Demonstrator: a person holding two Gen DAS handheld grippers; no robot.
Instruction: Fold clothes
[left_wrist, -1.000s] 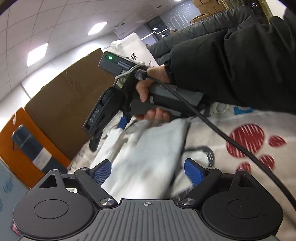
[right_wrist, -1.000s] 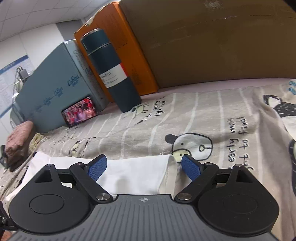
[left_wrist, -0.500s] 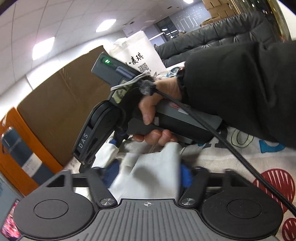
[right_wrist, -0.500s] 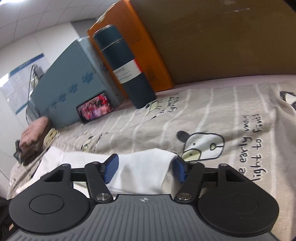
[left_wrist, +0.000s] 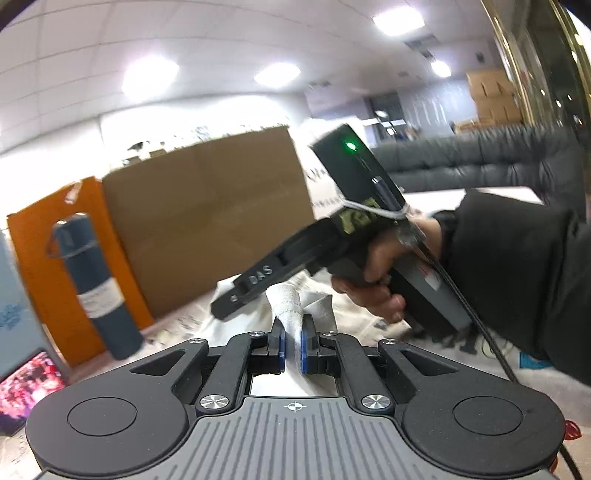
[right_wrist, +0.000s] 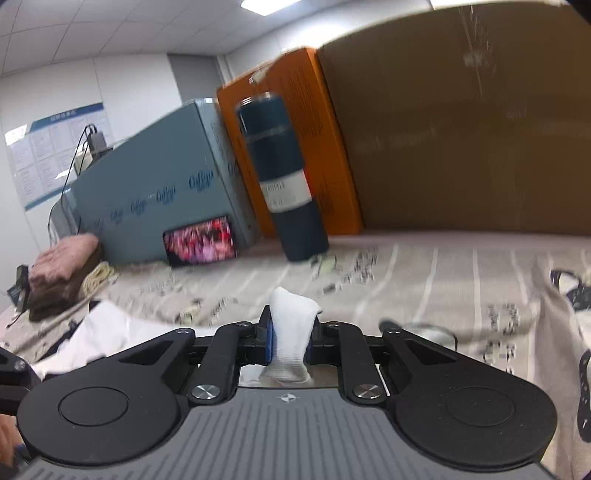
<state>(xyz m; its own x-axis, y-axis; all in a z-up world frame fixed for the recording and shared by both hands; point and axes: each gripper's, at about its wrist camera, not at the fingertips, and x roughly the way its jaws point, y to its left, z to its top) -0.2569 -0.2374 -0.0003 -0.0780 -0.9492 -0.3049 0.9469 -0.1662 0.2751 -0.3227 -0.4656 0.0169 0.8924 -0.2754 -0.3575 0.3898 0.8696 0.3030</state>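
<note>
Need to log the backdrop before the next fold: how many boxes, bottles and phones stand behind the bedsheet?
Boxes: 3, brown cardboard box, orange box, grey-blue box
Bottles: 1, dark blue bottle
Phones: 1, phone
Total: 5

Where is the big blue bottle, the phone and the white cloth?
blue bottle (right_wrist: 284, 177), right wrist view, its white label.
phone (right_wrist: 201, 246), right wrist view, screen middle.
white cloth (right_wrist: 291, 325), right wrist view, bunched part between the fingers.
</note>
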